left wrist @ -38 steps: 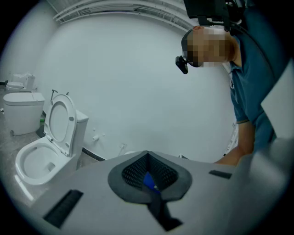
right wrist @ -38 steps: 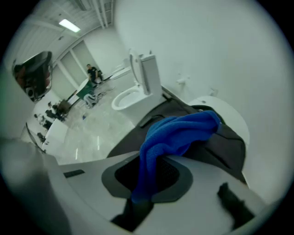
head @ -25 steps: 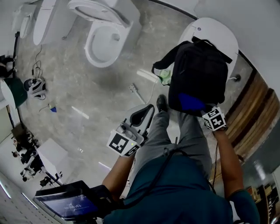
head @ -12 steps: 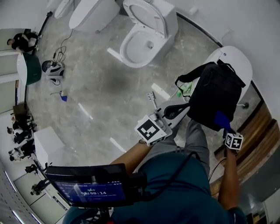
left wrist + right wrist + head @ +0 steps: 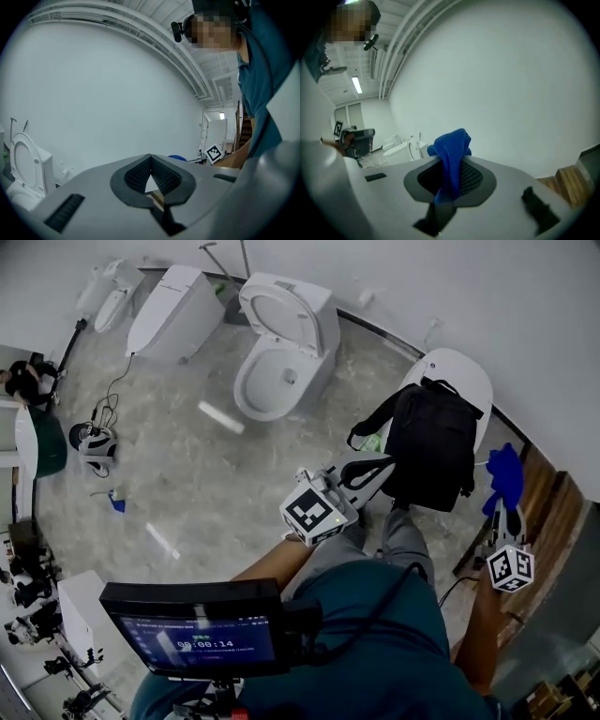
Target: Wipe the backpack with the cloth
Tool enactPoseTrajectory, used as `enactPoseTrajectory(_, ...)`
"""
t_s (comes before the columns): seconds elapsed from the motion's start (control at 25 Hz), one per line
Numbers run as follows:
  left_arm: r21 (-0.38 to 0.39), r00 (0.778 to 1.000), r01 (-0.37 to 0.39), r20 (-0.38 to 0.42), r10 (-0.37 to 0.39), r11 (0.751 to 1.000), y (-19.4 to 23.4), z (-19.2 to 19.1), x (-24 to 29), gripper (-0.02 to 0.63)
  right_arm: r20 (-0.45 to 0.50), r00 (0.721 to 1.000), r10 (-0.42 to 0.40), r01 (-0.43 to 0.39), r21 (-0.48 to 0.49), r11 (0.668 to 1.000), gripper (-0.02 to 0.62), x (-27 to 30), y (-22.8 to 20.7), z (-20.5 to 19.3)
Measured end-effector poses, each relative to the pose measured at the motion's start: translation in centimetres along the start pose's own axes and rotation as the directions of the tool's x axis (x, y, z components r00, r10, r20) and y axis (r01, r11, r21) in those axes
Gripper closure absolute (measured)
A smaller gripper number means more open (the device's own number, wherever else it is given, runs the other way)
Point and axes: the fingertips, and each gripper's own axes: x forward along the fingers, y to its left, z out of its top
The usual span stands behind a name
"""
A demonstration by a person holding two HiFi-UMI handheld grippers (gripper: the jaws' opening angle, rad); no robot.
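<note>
The black backpack [image 5: 431, 451] rests upright on a white closed toilet seat [image 5: 461, 376] in the head view. My right gripper [image 5: 506, 507] is off to the backpack's right, apart from it, shut on a blue cloth [image 5: 504, 476]. In the right gripper view the blue cloth [image 5: 451, 152] hangs bunched between the closed jaws. My left gripper [image 5: 382, 465] lies at the backpack's lower left edge, jaws pointing at it. In the left gripper view its jaws [image 5: 150, 159] meet with nothing between them.
A white toilet with its lid raised [image 5: 277, 362] and another closed one [image 5: 173, 310] stand on the grey floor. Wooden boards [image 5: 548, 512] run along the right wall. A tablet screen [image 5: 197, 638] sits low in front. Small gear [image 5: 94, 442] lies at the left.
My right gripper has carried the cloth off the backpack's lower front, out to the right. The left gripper has come up against the backpack's left edge. The head view has swung.
</note>
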Motion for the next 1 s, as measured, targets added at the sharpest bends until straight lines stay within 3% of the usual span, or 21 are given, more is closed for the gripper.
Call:
enactPoseTrajectory(0.16, -0.067, 0.997, 0.069, 0.027, -0.067, 0.995, -2.6, 2.1, -0.8, 0.601, 0.190, 0.982, -0.023, 0.042, -0.094, 0.995, 0.543, -6.1, 2.7, 6.3)
enactPoseTrajectory(0.48, 0.044, 0.992, 0.121, 0.018, -0.122, 0.992, -8.7, 4.4, -3.6, 0.601, 0.417, 0.908, 0.042, 0.061, -0.231, 0.971, 0.541, -18.1, 9.4, 12.8)
enactPoseTrajectory(0.8, 0.092, 0.990, 0.135, 0.027, -0.138, 0.987, -19.8, 3.2, -9.3, 0.601, 0.495, 0.865, 0.087, 0.038, -0.236, 0.971, 0.541, -32.4, 14.0, 10.7)
enactPoseTrajectory(1.0, 0.071, 0.993, 0.107, 0.049, -0.110, 0.992, -27.7, 0.1, -14.1, 0.601, 0.476, 0.872, 0.113, 0.003, -0.236, 0.972, 0.541, -40.7, 15.4, 5.7)
